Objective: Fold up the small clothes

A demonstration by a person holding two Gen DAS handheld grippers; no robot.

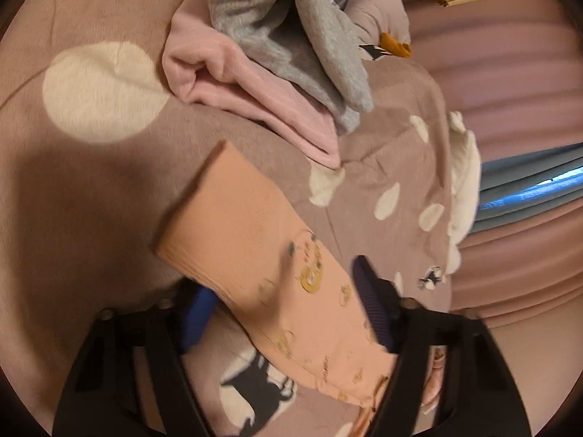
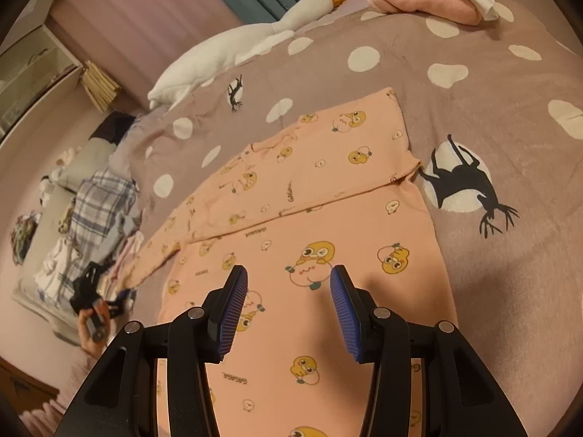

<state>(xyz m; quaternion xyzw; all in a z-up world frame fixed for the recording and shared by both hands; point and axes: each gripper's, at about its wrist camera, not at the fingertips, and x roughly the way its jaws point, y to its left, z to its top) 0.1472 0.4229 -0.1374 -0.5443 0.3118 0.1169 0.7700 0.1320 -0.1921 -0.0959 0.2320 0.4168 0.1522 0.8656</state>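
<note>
On the bed [image 2: 473,73], the pink shirt [image 2: 309,218] lies flat on the spotted cover, its near-left sleeve already laid across the chest and running up toward the far right. Body folds are left, I judge. Its long axis runs from the right tongs [image 2: 289,300] away toward the stuffed goose [image 2: 233,47]. Those tongs hover apart, holding nothing. The left tongs [image 1: 284,313] straddle a blurred shirt edge; whether they pinch it I cannot tell. Folded clothes [image 2: 430,3] wait beyond.
</note>
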